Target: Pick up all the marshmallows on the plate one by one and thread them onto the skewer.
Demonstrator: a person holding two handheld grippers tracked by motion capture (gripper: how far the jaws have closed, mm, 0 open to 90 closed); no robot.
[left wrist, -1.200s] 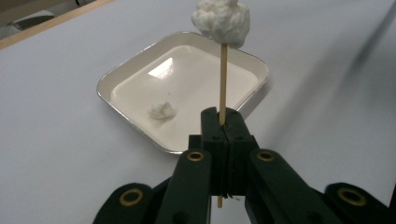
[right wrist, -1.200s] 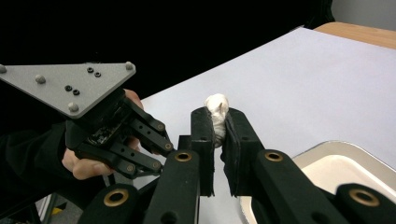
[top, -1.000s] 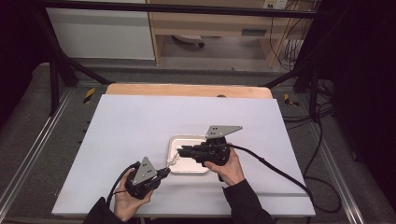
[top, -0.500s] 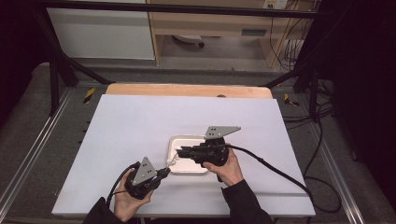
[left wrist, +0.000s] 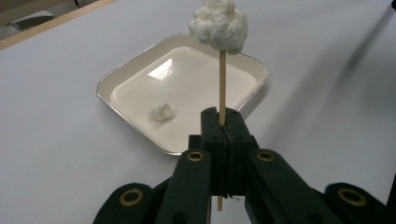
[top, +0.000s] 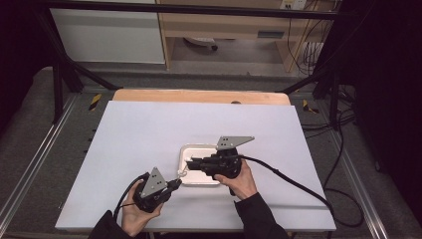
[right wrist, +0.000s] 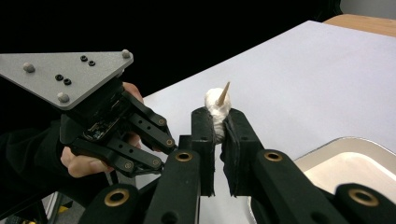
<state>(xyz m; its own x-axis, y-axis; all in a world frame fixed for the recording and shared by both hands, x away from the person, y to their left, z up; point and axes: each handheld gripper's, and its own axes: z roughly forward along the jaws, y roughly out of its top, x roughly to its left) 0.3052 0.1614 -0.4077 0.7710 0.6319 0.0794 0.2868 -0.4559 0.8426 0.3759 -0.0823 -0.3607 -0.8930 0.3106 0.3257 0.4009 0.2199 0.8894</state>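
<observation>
My left gripper is shut on a thin wooden skewer that stands up between its jaws. A white fluffy lump sits on the skewer's far end, above the left edge of a white square tray. My right gripper reaches in from over the tray. Its jaw tips pinch the white lump, and the skewer's pointed tip pokes out past it. A smaller white lump lies in the tray.
A white sheet covers the table, with a wooden edge at the back. A black cable trails from the right gripper to the right. Metal frame bars flank the table.
</observation>
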